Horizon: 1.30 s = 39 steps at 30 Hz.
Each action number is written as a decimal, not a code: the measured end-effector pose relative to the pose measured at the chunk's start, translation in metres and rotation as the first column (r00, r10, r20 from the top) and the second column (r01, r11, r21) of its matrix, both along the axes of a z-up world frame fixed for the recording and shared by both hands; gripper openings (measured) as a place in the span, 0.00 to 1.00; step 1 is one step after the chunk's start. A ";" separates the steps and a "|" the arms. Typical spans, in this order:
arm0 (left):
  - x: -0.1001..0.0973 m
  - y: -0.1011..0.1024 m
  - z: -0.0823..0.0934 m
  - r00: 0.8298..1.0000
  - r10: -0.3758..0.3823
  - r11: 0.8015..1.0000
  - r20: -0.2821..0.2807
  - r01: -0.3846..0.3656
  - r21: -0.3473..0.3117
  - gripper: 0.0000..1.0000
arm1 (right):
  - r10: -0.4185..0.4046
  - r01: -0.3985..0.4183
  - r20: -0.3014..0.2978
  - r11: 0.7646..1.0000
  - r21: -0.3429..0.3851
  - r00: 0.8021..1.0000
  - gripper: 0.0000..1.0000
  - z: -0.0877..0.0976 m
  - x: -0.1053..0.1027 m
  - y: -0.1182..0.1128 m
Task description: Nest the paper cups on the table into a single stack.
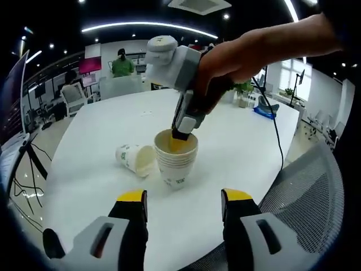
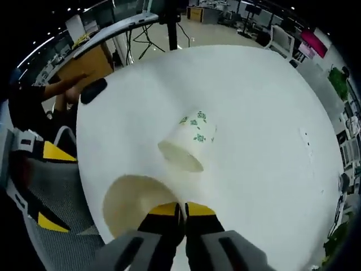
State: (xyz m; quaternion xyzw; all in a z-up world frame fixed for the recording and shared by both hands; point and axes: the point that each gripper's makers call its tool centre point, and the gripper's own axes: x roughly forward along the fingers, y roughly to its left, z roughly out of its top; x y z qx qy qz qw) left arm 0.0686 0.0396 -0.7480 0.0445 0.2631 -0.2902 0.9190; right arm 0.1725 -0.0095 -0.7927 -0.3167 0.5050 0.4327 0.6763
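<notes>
An upright stack of paper cups (image 1: 176,162) stands on the white table (image 1: 79,169). One more cup (image 1: 136,160) with green print lies on its side just left of it, mouth toward me. My left gripper (image 1: 185,199) hovers open near the table edge, short of the stack, with nothing between its jaws. A hand holds my right gripper (image 1: 183,133) down into the stack's mouth. In the right gripper view, that gripper (image 2: 183,213) is shut on the rim of the top cup (image 2: 132,209); the lying cup (image 2: 192,140) is beyond it. The left gripper (image 2: 52,187) shows at the left edge.
A grey mesh chair (image 1: 310,197) sits at the near table edge. A black cable (image 1: 276,135) runs across the far right of the table (image 2: 271,141). A black object (image 2: 93,90) lies near the table rim. A potted plant (image 1: 243,90) and a person in green (image 1: 121,65) are far back.
</notes>
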 end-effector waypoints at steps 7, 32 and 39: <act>0.000 0.000 0.000 1.000 0.000 1.000 -0.001 0.000 -0.001 0.51 | -0.009 0.009 0.023 1.000 -0.002 1.000 0.00 0.005 0.006 -0.009; -0.001 -0.002 -0.001 1.000 -0.014 1.000 -0.001 0.014 0.009 0.51 | -0.273 0.274 -0.028 0.962 0.018 0.962 0.01 0.005 0.019 -0.078; -0.001 -0.002 -0.002 1.000 -0.017 1.000 -0.003 0.017 0.013 0.51 | -0.258 0.258 0.003 0.966 0.010 0.966 0.09 0.004 0.022 -0.083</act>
